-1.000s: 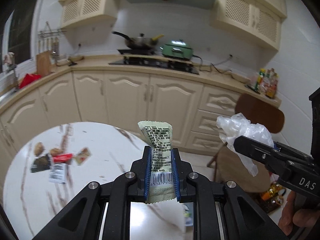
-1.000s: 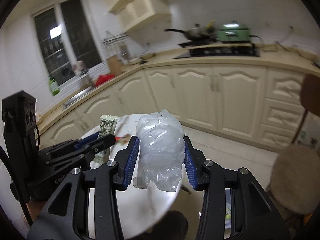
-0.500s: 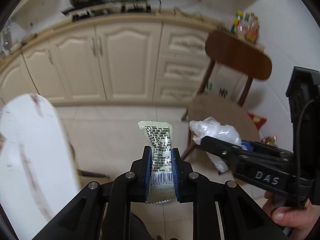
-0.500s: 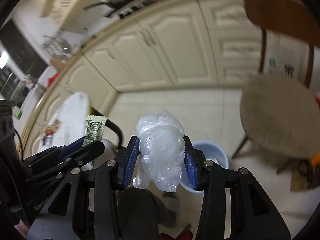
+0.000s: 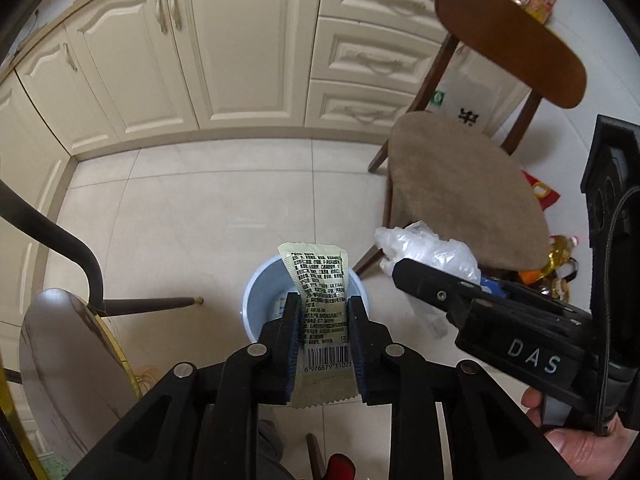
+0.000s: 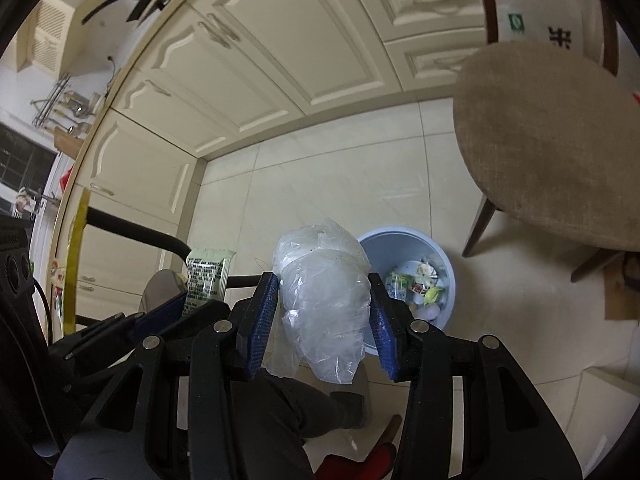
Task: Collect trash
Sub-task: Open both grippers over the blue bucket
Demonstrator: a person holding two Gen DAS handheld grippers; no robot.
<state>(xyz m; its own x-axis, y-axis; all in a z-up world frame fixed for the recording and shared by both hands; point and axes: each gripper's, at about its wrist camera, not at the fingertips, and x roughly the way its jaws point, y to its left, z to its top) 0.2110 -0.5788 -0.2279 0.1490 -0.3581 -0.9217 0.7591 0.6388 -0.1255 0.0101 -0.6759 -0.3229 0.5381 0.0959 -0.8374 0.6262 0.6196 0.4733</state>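
Observation:
My left gripper is shut on a pale green snack wrapper with a barcode, held right above a light blue trash bin on the floor. My right gripper is shut on a crumpled clear plastic bag, just left of and above the same bin, which holds several wrappers. The right gripper and its bag show at the right of the left wrist view. The wrapper shows at the left of the right wrist view.
A wooden chair with a beige seat stands right of the bin. Cream cabinets line the far side. The round table's edge and a dark chair back are at the left. My legs are below.
Both grippers swung away from the table and tilted down toward the floor. The bin is now under them. Each still holds its piece of trash.

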